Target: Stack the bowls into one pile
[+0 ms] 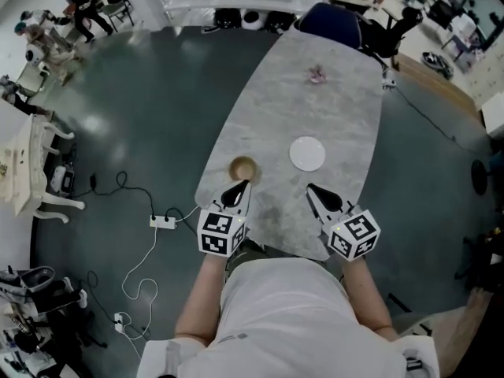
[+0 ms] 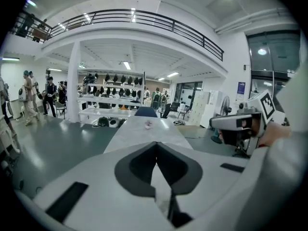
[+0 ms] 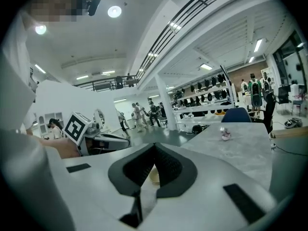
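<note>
The brown bowl (image 1: pixel 243 168) sits near the left edge of the table (image 1: pixel 276 109), and the white bowl (image 1: pixel 307 153) lies apart to its right. Your left gripper (image 1: pixel 242 185) and right gripper (image 1: pixel 311 188) hover at the near end, both closed and empty. Open one wide before lowering it over a rim.

No legible text, brand names or numbers in any view. The left marker cube (image 1: pixel 220 232) and right marker cube (image 1: pixel 353 235) carry only black-and-white square code patterns, no characters. The blue wall sign (image 2: pixel 241 87) in the left gripper view is too small to read.
</note>
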